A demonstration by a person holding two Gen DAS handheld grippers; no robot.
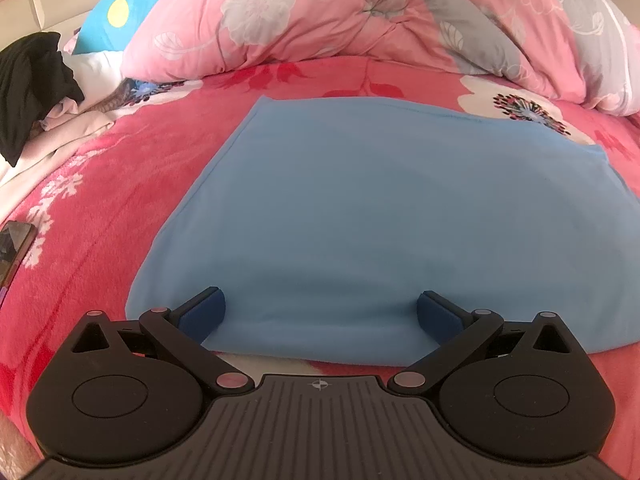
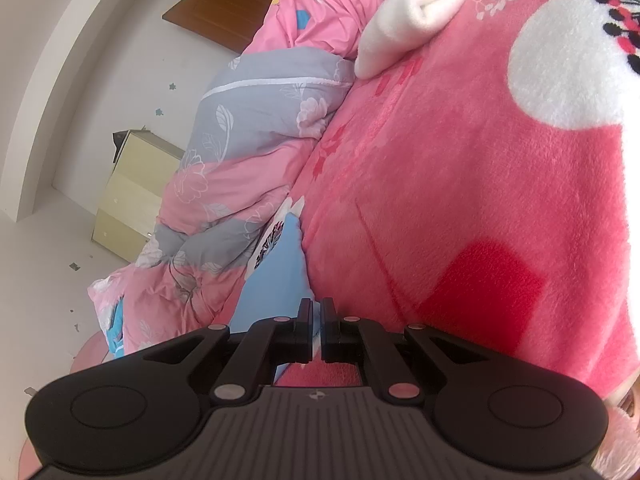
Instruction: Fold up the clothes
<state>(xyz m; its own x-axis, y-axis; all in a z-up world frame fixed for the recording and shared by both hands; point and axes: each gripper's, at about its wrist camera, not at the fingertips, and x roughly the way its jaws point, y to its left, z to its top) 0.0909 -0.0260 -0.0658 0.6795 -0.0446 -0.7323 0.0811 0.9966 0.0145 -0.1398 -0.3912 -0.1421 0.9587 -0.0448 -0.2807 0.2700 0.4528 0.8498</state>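
Left wrist view: the left gripper (image 1: pixel 321 312) is hovering wide open over the near edge of a blue garment (image 1: pixel 380 216) lying flat on the pink blanket (image 1: pixel 100 200); the right gripper (image 2: pixel 316 330) is pinched on that garment's edge. Next, seemingly, closing for another fold.

My left gripper (image 1: pixel 321 312) is matte black: two round hubs, angled linkage arms with silvery-pink pivot pins, and a ribbed grey deck bearing a small white cross mark. Blue pads (image 1: pixel 200 312) line its jaws. My right gripper (image 2: pixel 317 330) looks alike.

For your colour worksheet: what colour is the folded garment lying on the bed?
Plain light blue garment; clearest in the left wrist view.
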